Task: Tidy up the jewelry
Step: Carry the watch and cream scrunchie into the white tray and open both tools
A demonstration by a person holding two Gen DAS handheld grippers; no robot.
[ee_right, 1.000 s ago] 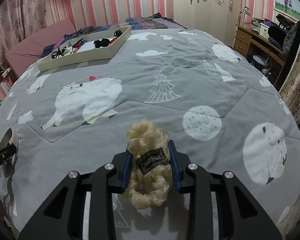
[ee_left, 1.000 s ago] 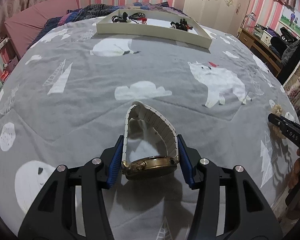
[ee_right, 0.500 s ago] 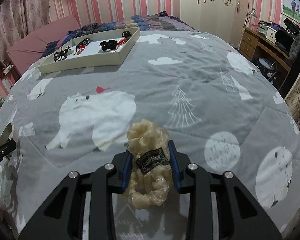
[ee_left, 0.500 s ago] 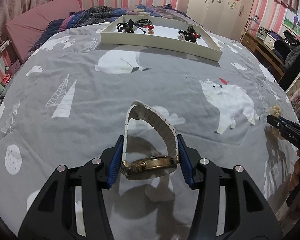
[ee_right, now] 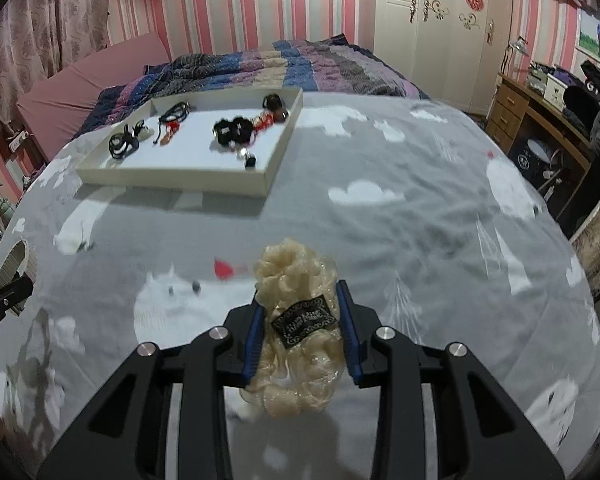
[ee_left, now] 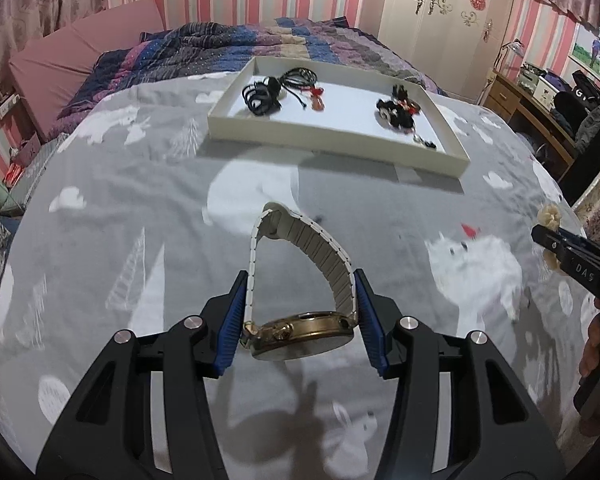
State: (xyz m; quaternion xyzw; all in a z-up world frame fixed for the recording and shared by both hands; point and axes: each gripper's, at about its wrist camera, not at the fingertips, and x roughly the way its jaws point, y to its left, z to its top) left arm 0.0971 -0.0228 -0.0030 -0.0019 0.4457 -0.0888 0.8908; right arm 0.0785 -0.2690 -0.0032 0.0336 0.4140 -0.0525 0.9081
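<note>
My left gripper (ee_left: 300, 294) is shut on a gold-cased wristwatch (ee_left: 302, 330) with a white link band, held above the grey bedspread. My right gripper (ee_right: 301, 300) is shut on a cream frilly scrunchie (ee_right: 296, 344) with a black label. A shallow white tray (ee_left: 452, 162) lies ahead on the bed and holds black hair ties, cords and small red pieces. In the right wrist view the same tray (ee_right: 276, 168) sits ahead and to the left. The right gripper with the scrunchie shows at the right edge of the left wrist view, the left gripper (ee_right: 4, 296) at the left edge of the right one.
The grey bedspread (ee_left: 140, 184) with white bears and trees covers the bed. A striped purple-blue quilt (ee_right: 268, 68) is bunched behind the tray. A wooden desk (ee_right: 540, 120) with clutter stands to the right, and a pink headboard (ee_left: 72, 64) to the left.
Both grippers have moved forward and a little up over the bed, each with its item still held. The tray has come closer and looks larger in both views.
</note>
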